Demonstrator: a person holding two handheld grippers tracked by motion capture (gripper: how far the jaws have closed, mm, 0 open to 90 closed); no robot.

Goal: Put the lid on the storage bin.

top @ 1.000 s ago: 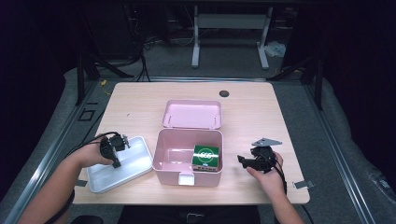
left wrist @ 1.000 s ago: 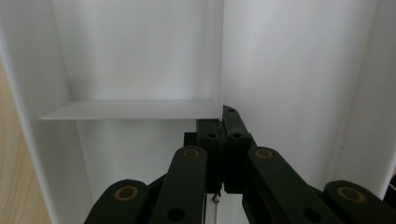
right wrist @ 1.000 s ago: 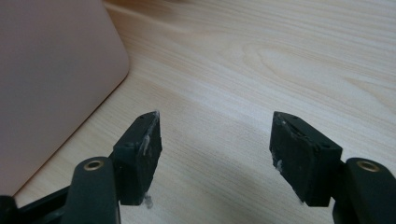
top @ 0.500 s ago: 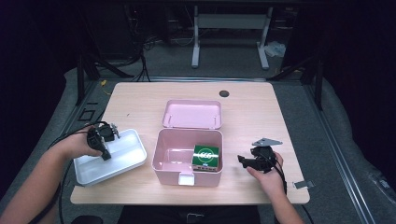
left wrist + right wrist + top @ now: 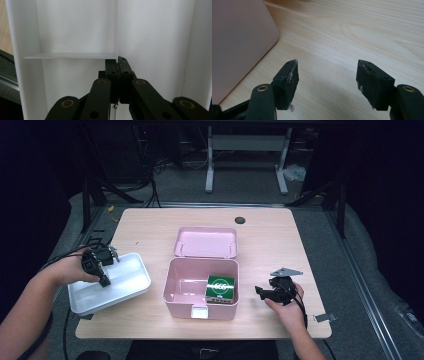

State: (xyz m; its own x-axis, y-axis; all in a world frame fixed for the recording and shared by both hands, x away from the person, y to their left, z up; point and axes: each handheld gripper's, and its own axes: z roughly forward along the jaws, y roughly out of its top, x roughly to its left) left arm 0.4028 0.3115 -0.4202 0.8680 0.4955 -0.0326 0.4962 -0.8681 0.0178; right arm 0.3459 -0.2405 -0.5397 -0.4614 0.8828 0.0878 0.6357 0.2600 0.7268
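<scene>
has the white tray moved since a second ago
Yes. The white tray, clamped by the left hand-held gripper, has shifted left, away from the pink box, opening a gap.

The right gripper (image 5: 327, 75) is pointing down at the table (image 5: 362, 32), its two black jaws standing well apart with bare light wood grain showing between them and nothing lying in the gap. White scuffs and specks are showing along the inner faces of the pads (image 5: 291, 75). The rounded corner of the pink box (image 5: 239, 42) is filling the left side, sitting near the left jaw but not touching it.
</scene>
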